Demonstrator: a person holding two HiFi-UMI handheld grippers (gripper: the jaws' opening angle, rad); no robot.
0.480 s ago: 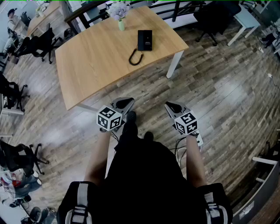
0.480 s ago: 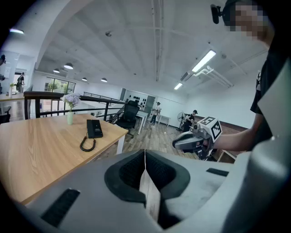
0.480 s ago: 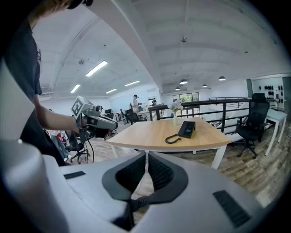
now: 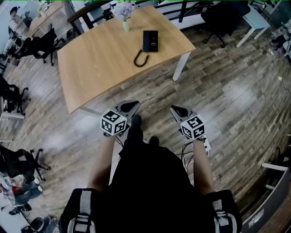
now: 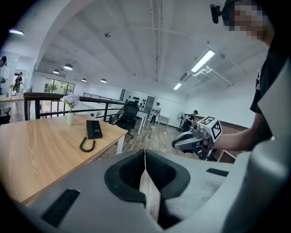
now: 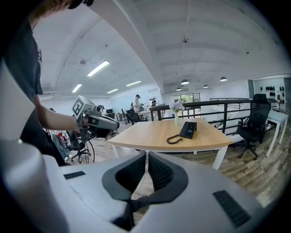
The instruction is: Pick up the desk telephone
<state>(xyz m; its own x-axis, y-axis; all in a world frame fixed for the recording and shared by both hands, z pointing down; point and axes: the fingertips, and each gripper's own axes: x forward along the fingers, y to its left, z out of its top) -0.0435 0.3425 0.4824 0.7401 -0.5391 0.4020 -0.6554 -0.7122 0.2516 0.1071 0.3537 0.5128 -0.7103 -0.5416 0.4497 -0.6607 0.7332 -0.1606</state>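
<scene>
**Office floor lies between you and the phone**

Wood-plank flooring [image 4: 227, 91] is all that sits under your tools. The left gripper [image 4: 130, 107] and right gripper [image 4: 177, 110] both have their jaws pressed together with nothing between them, and you hold them side by side in front of your body, tipped a little downward, short of the table's near edge.

Ahead of both stands the light wooden table [image 4: 100, 68]. The desk telephone [image 4: 150, 41], black, lies flat on its far half, toward the right-hand end and well apart from either tool. Its long axis runs roughly away from you, and its coiled cord [image 4: 140, 59] loops on the near side. A small vase of flowers [image 4: 124, 13] stands just beyond and to the left of it.

The phone lies almost midway between the two tools' lines, so neither hand is plainly nearer. Reaching it looks to call for stepping to the table first, then opening a gripper across the phone's narrow width.
</scene>
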